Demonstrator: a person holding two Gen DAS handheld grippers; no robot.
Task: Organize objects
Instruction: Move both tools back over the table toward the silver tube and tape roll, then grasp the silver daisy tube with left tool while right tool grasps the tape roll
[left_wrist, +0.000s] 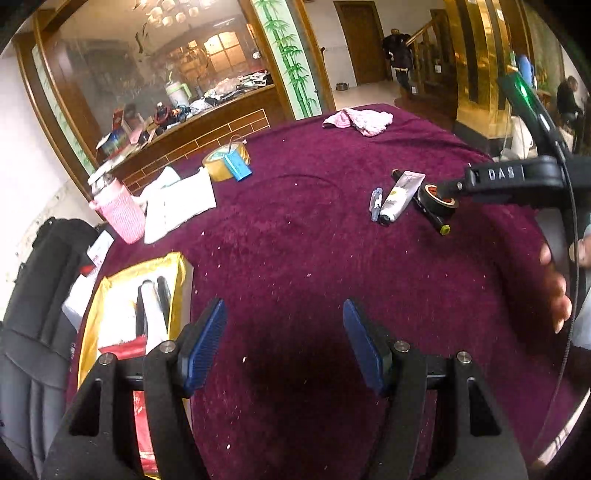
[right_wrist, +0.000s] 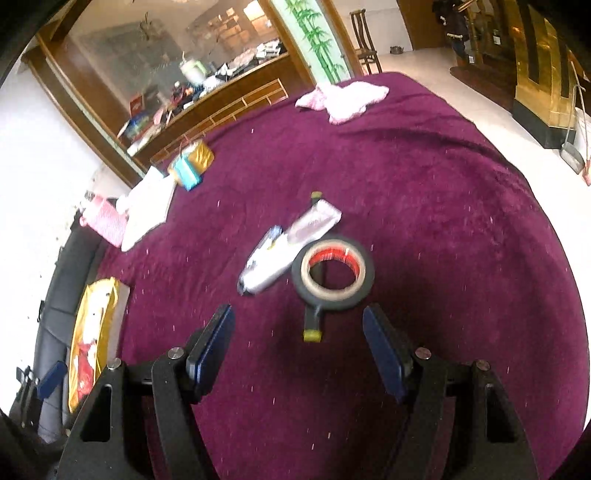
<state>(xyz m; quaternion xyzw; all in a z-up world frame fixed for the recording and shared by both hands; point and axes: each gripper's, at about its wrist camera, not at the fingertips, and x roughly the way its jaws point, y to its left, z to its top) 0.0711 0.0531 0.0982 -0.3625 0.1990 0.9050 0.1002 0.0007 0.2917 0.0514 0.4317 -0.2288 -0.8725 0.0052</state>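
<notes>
A black tape roll (right_wrist: 333, 273) with a red core lies on a black marker (right_wrist: 313, 325) with a yellow-green cap on the purple cloth. Beside it lie a white tube (right_wrist: 291, 247) and a small pen (left_wrist: 376, 203). My right gripper (right_wrist: 297, 336) is open and empty, just short of the roll; in the left wrist view its black arm (left_wrist: 509, 177) reaches over the roll (left_wrist: 437, 199). My left gripper (left_wrist: 284, 332) is open and empty over bare cloth. A yellow box (left_wrist: 129, 314) holding pens and a red packet sits at its left.
At the far left stand a yellow tape roll with a blue tag (left_wrist: 227, 162), white folded cloths (left_wrist: 177, 206) and a pink-sleeved bottle (left_wrist: 116, 206). A pink cloth (left_wrist: 360, 120) lies at the far edge. A dark chair (left_wrist: 33, 314) stands left of the table.
</notes>
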